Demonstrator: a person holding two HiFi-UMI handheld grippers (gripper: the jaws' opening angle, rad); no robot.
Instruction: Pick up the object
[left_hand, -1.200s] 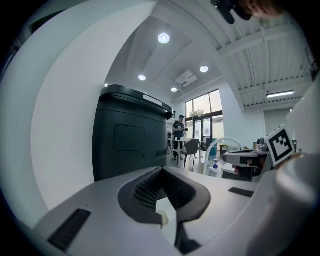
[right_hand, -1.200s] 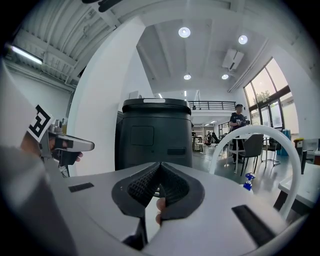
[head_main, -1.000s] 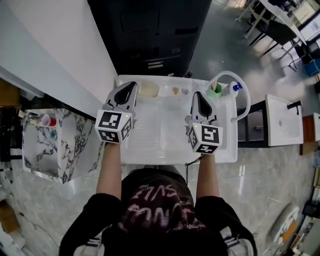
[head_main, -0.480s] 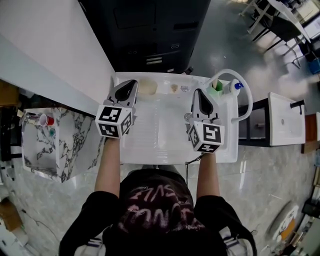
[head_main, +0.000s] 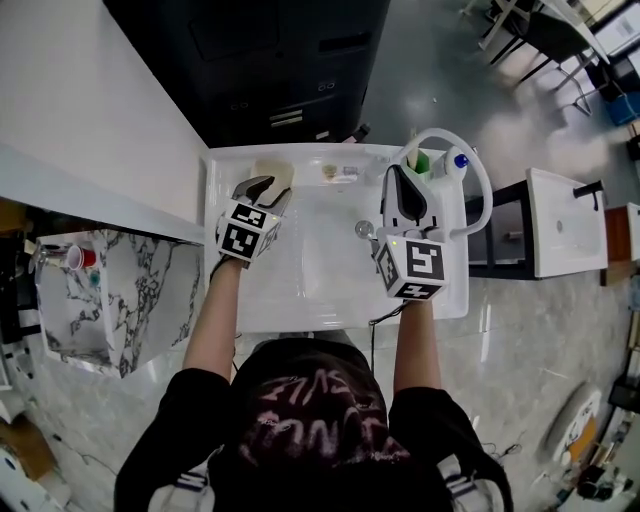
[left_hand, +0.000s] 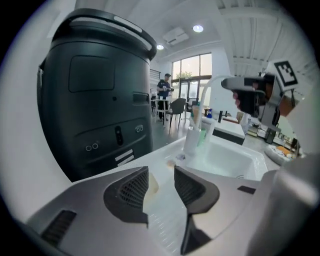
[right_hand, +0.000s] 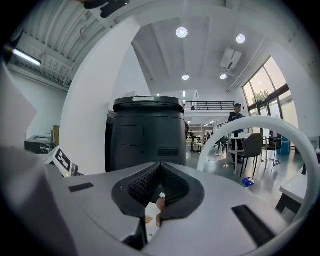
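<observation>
A beige, soap-like lump (head_main: 273, 171) lies on the back left corner of the white sink (head_main: 225, 160). My left gripper (head_main: 262, 188) reaches toward it, tips just short of it, and its jaws are opening. In the left gripper view the lump (left_hand: 151, 186) shows through the gap of the left gripper (left_hand: 161, 172), with the pads clear of it. My right gripper (head_main: 399, 176) hangs over the basin's right side near the tap, shut with nothing held. In its own view the right gripper (right_hand: 160, 167) has its pads together.
A white curved tap (head_main: 478, 175), a green cup (head_main: 421, 160) and a blue-capped bottle (head_main: 458, 160) stand at the back right. Small bits (head_main: 340, 172) lie on the back ledge. A black machine (head_main: 260, 60) stands behind the sink. A marble table (head_main: 130, 290) is at the left.
My left gripper has moved forward and inward toward the beige lump, and its jaws have come apart. The right gripper has stayed shut and has barely moved.
</observation>
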